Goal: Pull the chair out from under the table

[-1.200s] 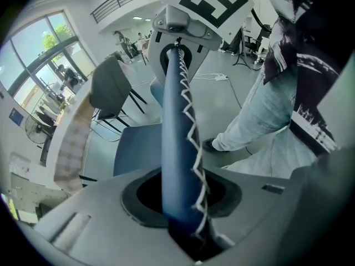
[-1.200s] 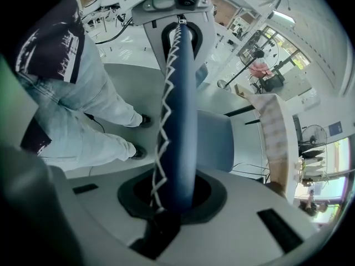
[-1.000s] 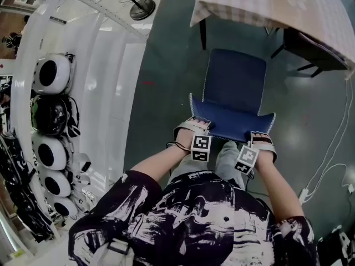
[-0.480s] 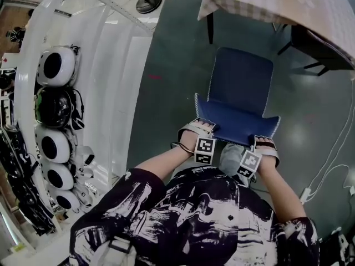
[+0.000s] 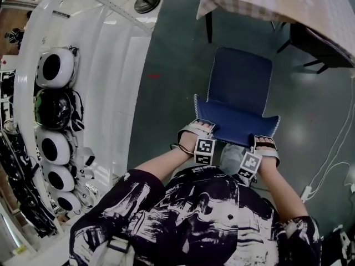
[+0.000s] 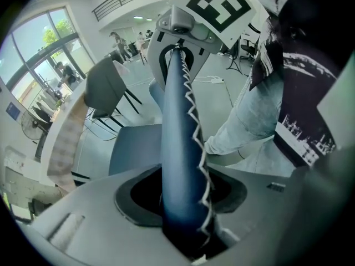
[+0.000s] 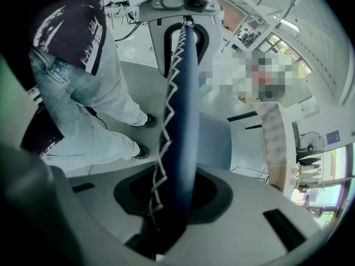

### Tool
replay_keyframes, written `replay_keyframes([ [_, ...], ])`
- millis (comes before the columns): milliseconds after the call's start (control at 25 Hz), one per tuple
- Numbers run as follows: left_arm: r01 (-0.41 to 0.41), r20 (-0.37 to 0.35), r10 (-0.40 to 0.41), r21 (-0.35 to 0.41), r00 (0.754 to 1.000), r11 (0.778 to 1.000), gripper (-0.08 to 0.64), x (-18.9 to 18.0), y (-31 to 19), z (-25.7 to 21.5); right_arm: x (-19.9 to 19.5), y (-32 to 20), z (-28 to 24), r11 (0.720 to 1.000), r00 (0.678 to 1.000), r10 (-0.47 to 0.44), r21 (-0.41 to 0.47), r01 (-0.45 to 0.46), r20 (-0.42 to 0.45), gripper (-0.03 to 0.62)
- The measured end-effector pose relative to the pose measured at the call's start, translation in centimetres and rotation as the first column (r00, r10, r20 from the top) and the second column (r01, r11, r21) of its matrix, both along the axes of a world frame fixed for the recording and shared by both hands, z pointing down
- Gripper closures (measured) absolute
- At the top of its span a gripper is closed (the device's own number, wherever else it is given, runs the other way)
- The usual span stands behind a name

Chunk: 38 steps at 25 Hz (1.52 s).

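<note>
The blue chair (image 5: 241, 85) stands on the grey floor with its seat out from under the checked table (image 5: 266, 4). Its backrest (image 5: 236, 123), edged in white zigzag stitching, faces me. My left gripper (image 5: 198, 129) straddles the backrest's top edge near its left corner, and my right gripper (image 5: 265, 143) does the same near the right corner. Both pairs of jaws have just been opening. In the left gripper view the padded edge (image 6: 180, 148) still runs between the jaws, as it (image 7: 183, 121) does in the right gripper view, with slack beside it.
White shelving with several helmets (image 5: 52, 68) lines the left side. A dark chair (image 5: 316, 49) stands under the table's right part. A white cable (image 5: 333, 148) trails over the floor at right. My legs in jeans (image 5: 230, 162) are right behind the backrest.
The chair and both grippers came slightly further away from the table in the first half second. Since then nothing has visibly shifted in the head view.
</note>
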<state>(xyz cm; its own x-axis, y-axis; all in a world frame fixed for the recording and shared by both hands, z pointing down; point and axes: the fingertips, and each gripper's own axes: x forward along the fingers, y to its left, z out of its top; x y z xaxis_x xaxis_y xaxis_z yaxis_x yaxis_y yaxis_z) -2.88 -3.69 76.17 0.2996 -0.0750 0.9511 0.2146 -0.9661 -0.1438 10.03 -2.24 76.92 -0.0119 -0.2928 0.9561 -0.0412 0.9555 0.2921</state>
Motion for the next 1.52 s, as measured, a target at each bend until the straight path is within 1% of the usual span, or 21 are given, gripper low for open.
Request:
replay_keyframes([
  [80, 0.012, -0.01, -0.012, -0.025, 1.0, 1.0, 0.35, -0.1, -0.1, -0.7, 0.0, 0.1, -0.7, 1.0, 0.999, -0.018, -0.009, 0.018, 0.026, 0.479],
  [160, 0.034, -0.028, -0.035, -0.051, 0.999, 0.998, 0.411, -0.7, -0.4, -2.2, 0.1, 0.7, -2.3, 0.998, 0.996, -0.04, -0.052, 0.045, 0.082, 0.472],
  [280, 0.03, -0.045, -0.036, -0.117, 0.998, 0.993, 0.408, -2.8, -0.2, -5.4, 0.2, 2.1, -6.5, 0.986, 0.977, -0.042, -0.149, 0.074, 0.207, 0.464],
  [320, 0.02, -0.053, -0.027, -0.132, 0.998, 0.991, 0.413, -3.5, 0.0, -6.8, 0.4, 2.3, -8.3, 0.982, 0.967, -0.025, -0.175, 0.071, 0.253, 0.449],
  [400, 0.033, -0.098, -0.048, -0.156, 0.994, 0.987, 0.479, -4.4, -0.5, -10.4, 0.7, 1.5, -12.6, 0.982, 0.937, 0.028, -0.184, 0.04, 0.349, 0.508],
  [480, 0.119, -0.206, -0.162, -0.203, 0.965, 0.972, 0.488, -3.8, -2.3, -14.9, 0.7, -1.5, -17.8, 0.992, 0.879, 0.082, -0.127, -0.025, 0.47, 0.526],
  [520, 0.174, -0.285, -0.239, -0.233, 0.928, 0.957, 0.491, -2.9, -3.8, -17.6, 0.5, -3.8, -20.8, 0.995, 0.835, 0.098, -0.077, -0.067, 0.541, 0.528],
  [560, 0.223, -0.373, -0.309, -0.256, 0.875, 0.941, 0.491, -1.8, -5.7, -20.6, 0.2, -6.3, -24.2, 0.993, 0.78, 0.099, -0.016, -0.113, 0.618, 0.531],
  [640, 0.285, -0.555, -0.385, -0.26, 0.737, 0.922, 0.499, 0.6, -9.9, -27.4, -0.3, -11.3, -31.7, 0.967, 0.622, 0.082, 0.088, -0.238, 0.779, 0.538],
  [760, 0.322, -0.785, -0.36, -0.216, 0.504, 0.922, 0.508, 3.4, -15.5, -38.4, 0.6, -16.9, -42.4, 0.872, 0.261, 0.101, 0.041, -0.487, 0.96, 0.546],
  [800, 0.324, -0.832, -0.35, -0.22, 0.43, 0.92, 0.509, 4.1, -16.7, -41.5, 1.2, -18.1, -45.4, 0.849, 0.167, 0.07, 0.029, -0.528, 0.983, 0.549],
  [840, 0.325, -0.864, -0.345, -0.229, 0.366, 0.918, 0.511, 4.5, -17.6, -44.2, 1.7, -19.2, -47.9, 0.83, 0.097, 0.039, 0.021, -0.558, 0.995, 0.551],
  [880, 0.323, -0.887, -0.337, -0.233, 0.316, 0.917, 0.511, 4.9, -18.3, -46.3, 2.2, -19.9, -49.8, 0.811, 0.05, 0.016, 0.016, -0.584, 0.999, 0.552],
  [920, 0.321, -0.904, -0.325, -0.231, 0.278, 0.918, 0.511, 5.1, -18.8, -48.1, 2.6, -20.4, -51.3, 0.793, 0.026, -0.003, 0.018, -0.609, 1.0, 0.552],
  [960, 0.322, -0.917, -0.313, -0.227, 0.248, 0.919, 0.514, 5.3, -19.1, -49.6, 2.9, -20.7, -52.5, 0.775, 0.018, -0.02, 0.027, -0.631, 1.0, 0.554],
  [1080, 0.328, -0.943, -0.285, -0.217, 0.174, 0.919, 0.526, 5.8, -19.6, -53.2, 3.1, -21.2, -55.1, 0.74, 0.035, -0.062, 0.07, -0.669, 0.997, 0.564],
  [1200, 0.332, -0.956, -0.262, -0.206, 0.133, 0.921, 0.548, 6.1, -19.6, -55.3, 3.3, -21.2, -56.2, 0.721, 0.049, -0.067, 0.083, -0.688, 0.997, 0.575],
  [1280, 0.35, -0.958, -0.249, -0.188, 0.139, 0.918, 0.554, 6.3, -19.5, -56.0, 3.7, -21.2, -56.4, 0.701, 0.053, -0.051, 0.074, -0.709, 0.997, 0.585],
  [1360, 0.371, -0.957, -0.238, -0.164, 0.164, 0.914, 0.554, 6.7, -19.6, -56.2, 4.1, -21.3, -56.6, 0.684, 0.065, -0.047, 0.079, -0.725, 0.997, 0.588],
  [1440, 0.386, -0.952, -0.241, -0.154, 0.187, 0.909, 0.555, 7.2, -19.9, -56.2, 4.3, -21.4, -57.1, 0.675, 0.079, -0.058, 0.098, -0.731, 0.995, 0.589],
  [1520, 0.389, -0.949, -0.248, -0.158, 0.193, 0.907, 0.555, 7.5, -20.2, -56.4, 4.2, -21.4, -57.8, 0.672, 0.077, -0.073, 0.107, -0.733, 0.994, 0.588],
])
